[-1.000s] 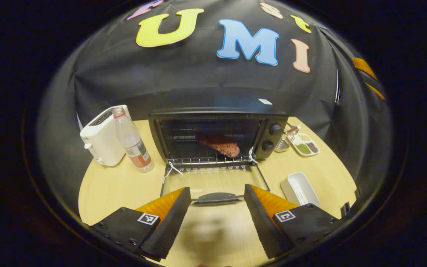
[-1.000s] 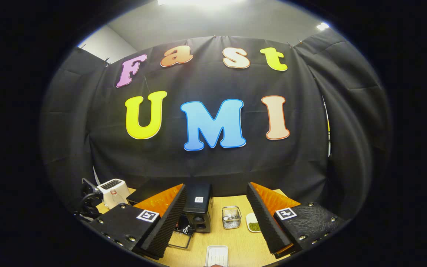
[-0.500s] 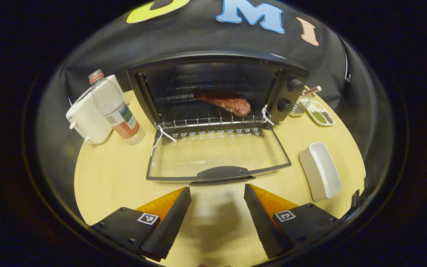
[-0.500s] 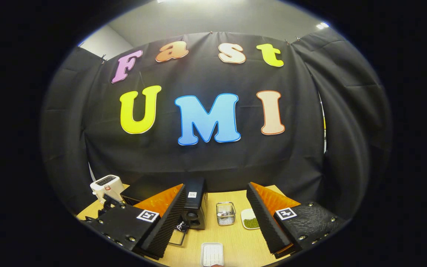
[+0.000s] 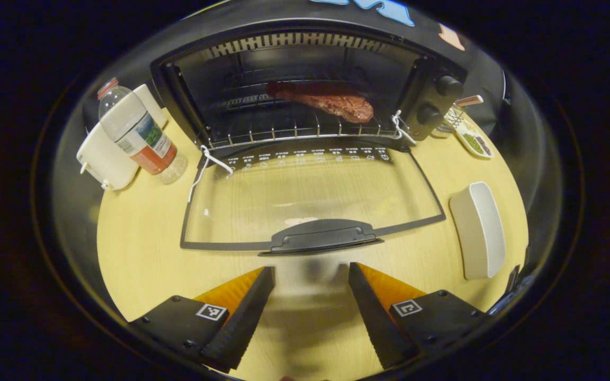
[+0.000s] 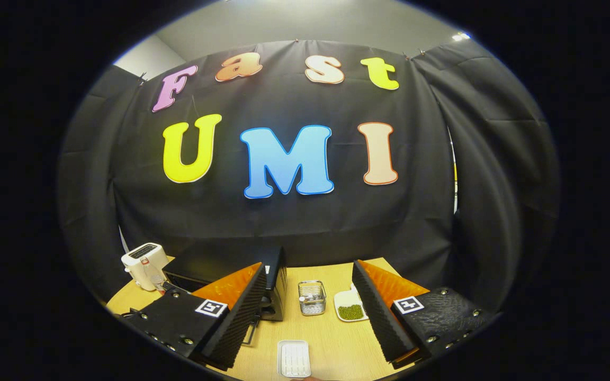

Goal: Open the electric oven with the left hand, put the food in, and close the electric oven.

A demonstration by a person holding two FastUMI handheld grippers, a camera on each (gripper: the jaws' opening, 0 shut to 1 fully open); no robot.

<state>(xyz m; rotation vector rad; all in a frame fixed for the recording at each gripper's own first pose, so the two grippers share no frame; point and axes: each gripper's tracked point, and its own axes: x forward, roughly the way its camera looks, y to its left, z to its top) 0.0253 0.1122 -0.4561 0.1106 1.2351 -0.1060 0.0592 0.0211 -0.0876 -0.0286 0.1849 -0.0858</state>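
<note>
In the left gripper view the black electric oven (image 5: 432, 100) stands with its glass door (image 5: 310, 196) folded down flat onto the table. A reddish piece of meat (image 5: 331, 103) lies on the wire rack inside. My left gripper (image 5: 310, 312) is open, just in front of the door's handle (image 5: 323, 235) and apart from it, holding nothing. In the right gripper view my right gripper (image 6: 307, 312) is open and holds nothing, held high over the table; the oven (image 6: 273, 286) shows behind its left finger.
Left of the oven stand a white toaster (image 5: 101, 159) and a clear bottle (image 5: 135, 129). A white rectangular dish (image 5: 477, 227) lies to the right, with a wire basket (image 6: 311, 297) and a plate of green beans (image 6: 351, 307) behind it. The wooden table (image 5: 141, 254) ends close by.
The left gripper has moved forward toward the open oven door, so the oven and handle loom larger. The right gripper has drifted slightly and stays open.
</note>
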